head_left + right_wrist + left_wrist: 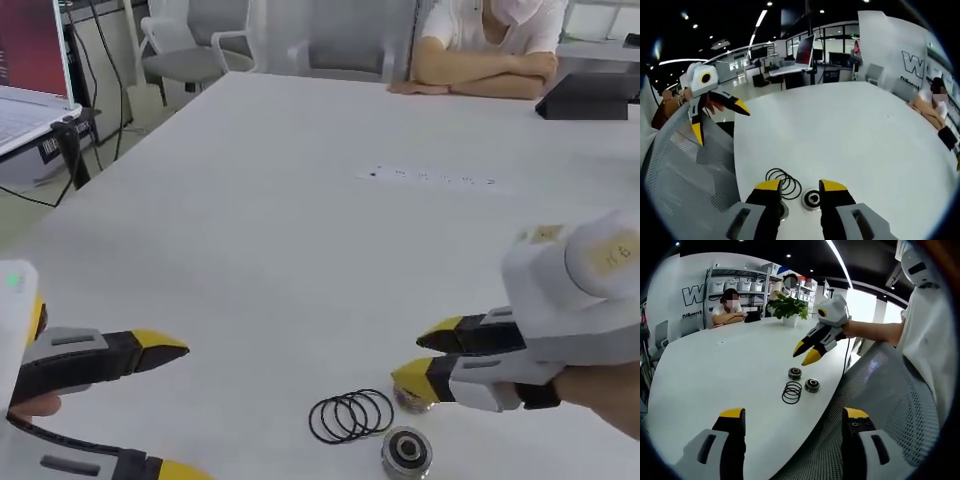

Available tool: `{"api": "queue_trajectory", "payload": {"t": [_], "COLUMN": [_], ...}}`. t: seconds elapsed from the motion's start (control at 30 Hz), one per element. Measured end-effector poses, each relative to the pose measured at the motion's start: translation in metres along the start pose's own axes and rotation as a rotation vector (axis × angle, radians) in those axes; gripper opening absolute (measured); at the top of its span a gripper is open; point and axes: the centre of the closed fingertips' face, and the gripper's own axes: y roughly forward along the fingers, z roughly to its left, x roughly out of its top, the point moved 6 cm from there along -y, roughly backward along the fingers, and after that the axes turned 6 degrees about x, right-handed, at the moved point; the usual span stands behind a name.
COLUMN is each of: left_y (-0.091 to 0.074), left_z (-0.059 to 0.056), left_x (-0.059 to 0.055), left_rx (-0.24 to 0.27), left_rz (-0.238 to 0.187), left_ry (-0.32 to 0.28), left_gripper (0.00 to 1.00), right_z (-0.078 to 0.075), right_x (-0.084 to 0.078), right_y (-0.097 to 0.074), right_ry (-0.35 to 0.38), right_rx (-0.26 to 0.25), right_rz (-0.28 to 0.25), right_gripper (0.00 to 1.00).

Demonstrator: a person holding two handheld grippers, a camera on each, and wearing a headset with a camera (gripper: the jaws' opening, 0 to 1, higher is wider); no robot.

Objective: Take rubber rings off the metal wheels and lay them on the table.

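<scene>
Several black rubber rings lie in an overlapping bunch near the table's front edge. A metal wheel rests just right of them. A second wheel sits under my right gripper, whose jaws hover open above it with nothing between them. In the right gripper view the rings lie ahead of the left jaw and one wheel shows in the gap. My left gripper is wide open and empty, off to the left of the rings and both wheels.
The white table stretches far ahead. A person sits at its far end with folded arms, beside a black box. A laptop and chairs stand at the left. A grey mesh chair is near the front edge.
</scene>
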Motion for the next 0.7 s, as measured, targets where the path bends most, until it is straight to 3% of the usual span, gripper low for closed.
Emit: {"api": "queue_trajectory", "payload": {"t": [0.2, 0.27, 0.43, 0.5, 0.6, 0.7], "left_y": [0.0, 0.001, 0.001, 0.001, 0.0, -0.001], "left_z": [-0.003, -0.005, -0.007, -0.008, -0.009, -0.009], "left_x": [0.002, 0.003, 0.005, 0.006, 0.012, 0.015], "left_rx": [-0.016, -0.026, -0.043, -0.053, -0.061, -0.066], "left_rz": [-0.003, -0.006, -0.013, -0.021, -0.059, -0.087], "left_ry": [0.0, 0.003, 0.011, 0.016, 0.022, 0.007], "left_gripper": [0.81, 0.83, 0.89, 0.91, 0.95, 0.99], "right_z": [0.012, 0.015, 0.021, 0.023, 0.021, 0.022], "right_x": [0.009, 0.01, 0.008, 0.011, 0.01, 0.003], "right_y": [-0.011, -0.016, -0.032, -0.04, -0.053, -0.062], "right_ry": [-0.046, -0.06, -0.054, -0.017, -0.035, -0.022], "right_rx": [0.025, 0.025, 0.018, 0.023, -0.006, -0.014], "right_rz": [-0.021, -0.035, -0.07, -0.114, -0.172, -0.185], "right_gripper": [0.4, 0.47, 0.59, 0.63, 0.71, 0.8]}}
